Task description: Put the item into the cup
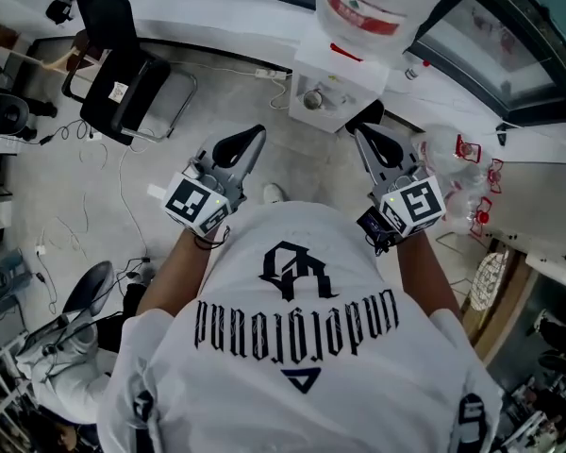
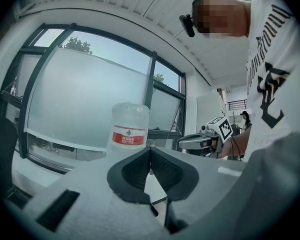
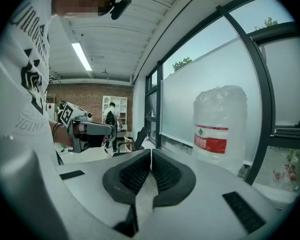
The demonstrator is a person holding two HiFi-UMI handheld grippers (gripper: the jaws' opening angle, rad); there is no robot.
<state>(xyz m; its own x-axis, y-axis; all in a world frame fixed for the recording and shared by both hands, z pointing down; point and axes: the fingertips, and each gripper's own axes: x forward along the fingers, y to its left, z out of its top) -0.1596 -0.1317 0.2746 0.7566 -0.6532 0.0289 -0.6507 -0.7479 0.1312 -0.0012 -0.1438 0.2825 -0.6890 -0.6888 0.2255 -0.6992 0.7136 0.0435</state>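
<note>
Both forearms reach out ahead of the chest, the left forearm [image 1: 174, 272] bare and the right forearm [image 1: 424, 267] matching it. The left gripper [image 1: 253, 138] points forward and angles slightly inward, jaws pressed together with nothing between them. The right gripper [image 1: 366, 138] mirrors it, jaws closed and empty too. The two grippers sit level, side by side, tips apart.

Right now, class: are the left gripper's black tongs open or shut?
Shut: the left gripper's black tongs meet at the tips, nothing between them.
</note>
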